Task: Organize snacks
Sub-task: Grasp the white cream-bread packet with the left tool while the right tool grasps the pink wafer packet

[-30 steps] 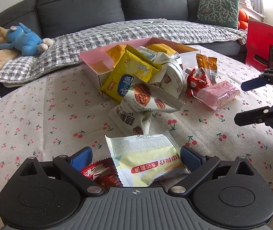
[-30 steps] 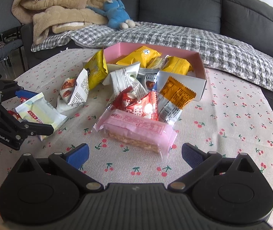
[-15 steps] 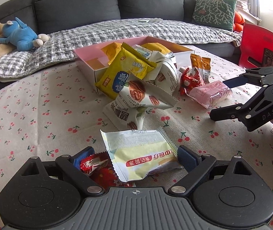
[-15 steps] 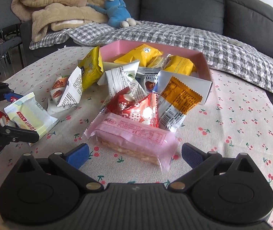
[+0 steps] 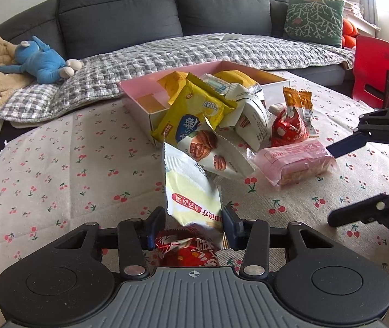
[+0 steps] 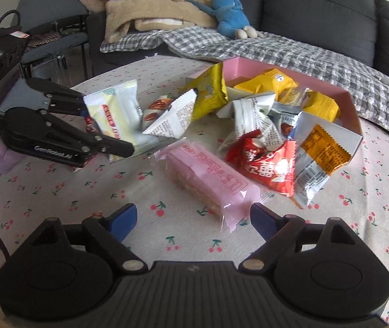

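Note:
My left gripper (image 5: 193, 225) is shut on a pale yellow and white snack packet (image 5: 191, 188) and a small red packet (image 5: 186, 251), lifted off the table; this shows in the right wrist view too (image 6: 115, 117). My right gripper (image 6: 193, 220) is open and empty, its fingers just short of the near end of a pink wafer packet (image 6: 208, 175). The pink box (image 6: 282, 68) holds several yellow packets. More snacks lie heaped in front of it: a walnut packet (image 5: 211, 153), a red packet (image 6: 265, 161), an orange packet (image 6: 323, 150).
The table has a cherry-print cloth (image 5: 57, 180). Behind it stands a dark sofa (image 5: 167, 8) with a checked blanket, a blue plush toy (image 5: 38, 60) and a green cushion (image 5: 313, 19). A red chair (image 5: 380, 71) stands at the right.
My left gripper has shut on the pale yellow packet and the red one and lifted them, tilting the packet upright. My right gripper has moved closer to the pink wafer packet.

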